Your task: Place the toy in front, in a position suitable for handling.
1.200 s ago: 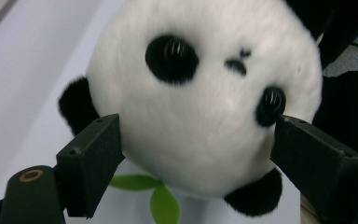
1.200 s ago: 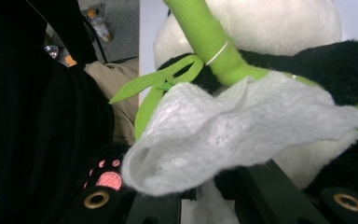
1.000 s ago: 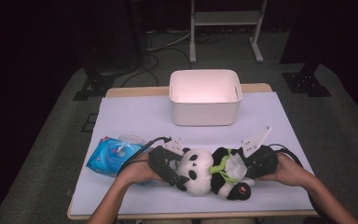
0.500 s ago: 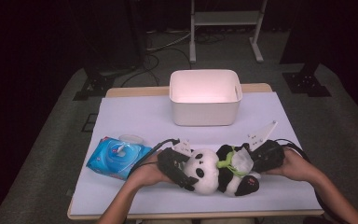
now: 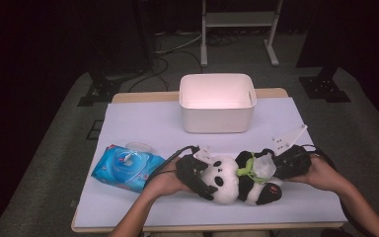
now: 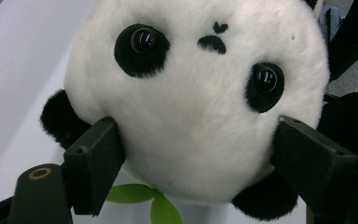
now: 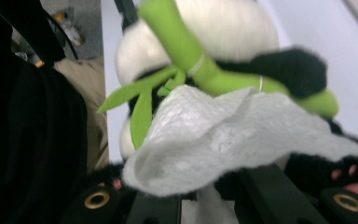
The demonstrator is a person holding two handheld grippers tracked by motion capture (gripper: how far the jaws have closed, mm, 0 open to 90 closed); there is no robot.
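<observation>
High view: black-and-white plush panda [image 5: 237, 178] lies lengthwise along the desk's [image 5: 143, 123] near edge, head clamped by left claw [image 5: 200, 174], right claw [image 5: 276, 165] pinching a white wipe [image 5: 262, 168] on its belly.

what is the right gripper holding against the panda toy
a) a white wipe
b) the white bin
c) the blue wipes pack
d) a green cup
a: in the right gripper view the right gripper has its jaws shut on a white wipe lying on the panda toy.
</observation>
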